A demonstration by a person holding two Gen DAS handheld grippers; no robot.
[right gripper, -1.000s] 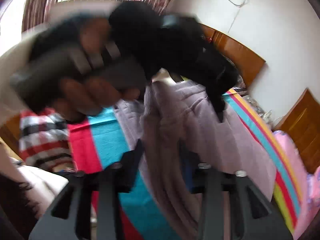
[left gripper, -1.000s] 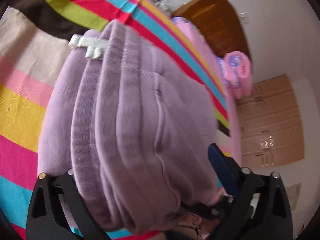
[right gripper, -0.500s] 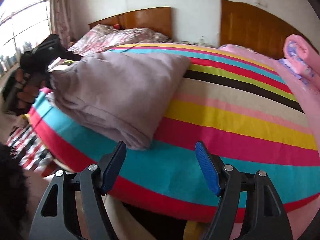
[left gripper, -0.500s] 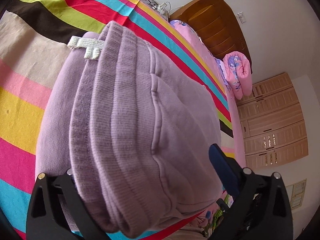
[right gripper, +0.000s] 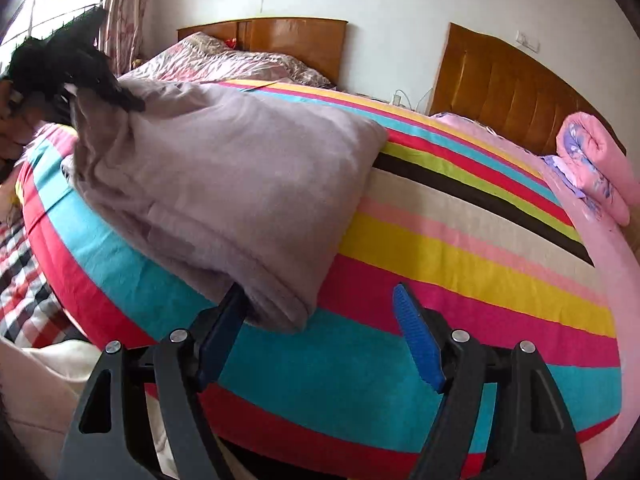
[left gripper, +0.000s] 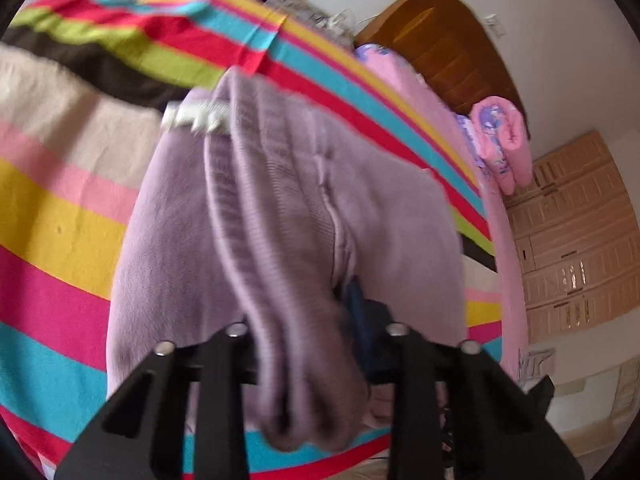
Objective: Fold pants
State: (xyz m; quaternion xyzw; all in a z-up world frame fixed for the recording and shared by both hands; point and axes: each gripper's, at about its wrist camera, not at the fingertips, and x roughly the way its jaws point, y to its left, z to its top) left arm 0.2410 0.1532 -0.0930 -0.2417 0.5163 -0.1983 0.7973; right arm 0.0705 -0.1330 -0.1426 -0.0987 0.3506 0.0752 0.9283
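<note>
L gripper (left gripper: 308, 320) pinching pants (left gripper: 280, 220), R gripper (right gripper: 320, 320) open

Bed (right gripper: 460, 240), covered with a sheet in broad stripes of teal, red, magenta, yellow, pink, beige, black and lime; wooden headboard (right gripper: 500, 84) at the far side against a white wall. Lying on it: folded mauve pants (right gripper: 224, 196) near the front edge, with a white drawstring (left gripper: 196, 118) at the waistband; a rolled pink floral quilt (right gripper: 596, 164) at the far right corner, well apart from the pants.
</note>
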